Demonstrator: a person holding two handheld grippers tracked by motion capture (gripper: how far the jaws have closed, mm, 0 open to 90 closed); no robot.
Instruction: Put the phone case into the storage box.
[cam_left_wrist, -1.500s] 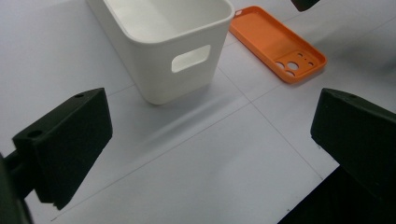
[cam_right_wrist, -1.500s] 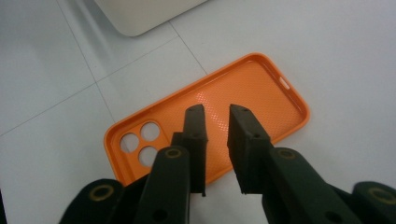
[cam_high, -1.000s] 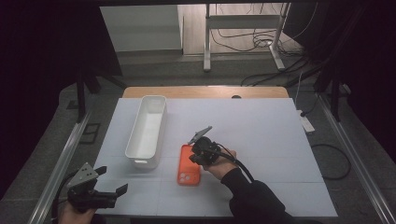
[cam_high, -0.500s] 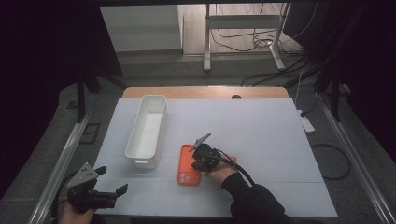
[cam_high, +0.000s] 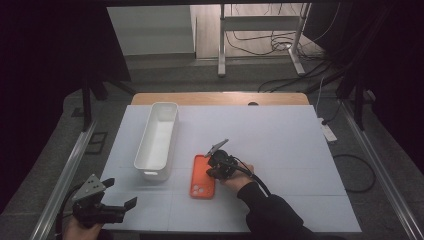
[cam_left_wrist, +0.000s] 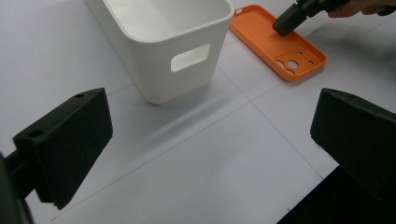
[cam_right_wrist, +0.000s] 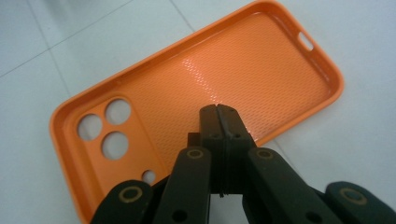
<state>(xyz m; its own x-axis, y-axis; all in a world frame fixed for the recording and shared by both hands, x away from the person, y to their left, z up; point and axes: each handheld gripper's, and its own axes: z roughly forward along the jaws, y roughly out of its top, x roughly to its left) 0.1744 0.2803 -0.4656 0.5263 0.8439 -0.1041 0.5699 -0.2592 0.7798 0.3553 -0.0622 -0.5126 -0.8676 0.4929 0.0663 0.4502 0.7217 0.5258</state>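
Orange phone case (cam_right_wrist: 196, 98): lies hollow side up on the tabletop (cam_high: 280, 135), just right of the white bin (cam_high: 157, 140). Your right tongs (cam_right_wrist: 218, 112), pressed together, tips over its ribbed inner face, a detail the right gripper view supplies. Your left tongs (cam_left_wrist: 210, 154): spread, holding nothing. The left gripper view shows the bin's handle cutout and nothing in the part of its interior you can see.

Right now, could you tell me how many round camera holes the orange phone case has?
4: in the phone case, three large holes clustered at its camera end and a smaller one beside them, just by the shut right gripper.
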